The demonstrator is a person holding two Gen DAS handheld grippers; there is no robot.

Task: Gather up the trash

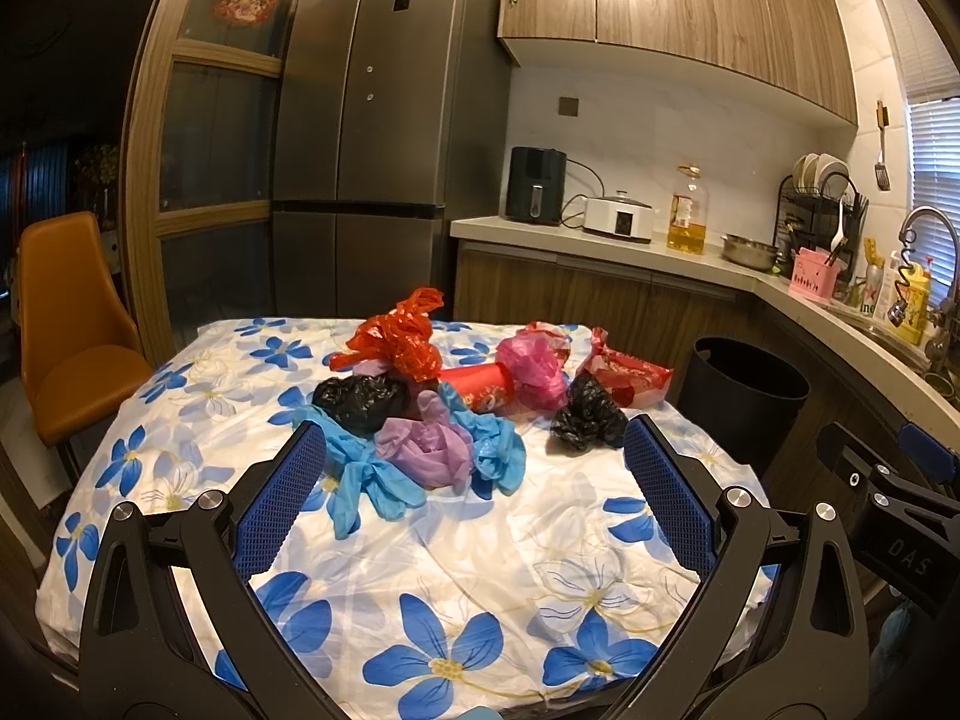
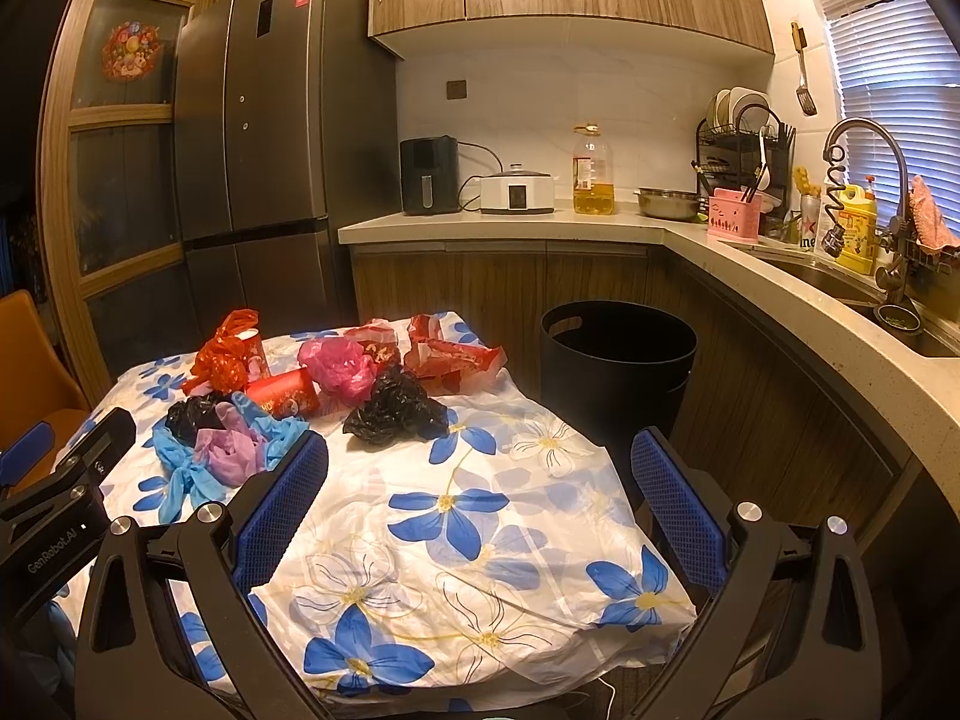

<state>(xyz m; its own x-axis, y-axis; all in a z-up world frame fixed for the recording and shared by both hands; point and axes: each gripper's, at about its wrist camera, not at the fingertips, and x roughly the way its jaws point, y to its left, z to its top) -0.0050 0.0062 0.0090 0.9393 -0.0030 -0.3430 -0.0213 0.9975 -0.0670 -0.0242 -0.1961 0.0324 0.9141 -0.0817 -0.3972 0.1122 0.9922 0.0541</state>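
Both wrist cams sit low at near edge of floral table (image 1: 480, 570), facing fridge (image 1: 384, 138); right cam nearer bin (image 2: 618, 354). Shared: table, counter.

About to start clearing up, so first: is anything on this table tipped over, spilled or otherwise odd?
The red cup lies on its side amid the crumpled bags, with no spill visible. A second cup stands upright behind the red-orange bag. The black bin stands upright beside the table.
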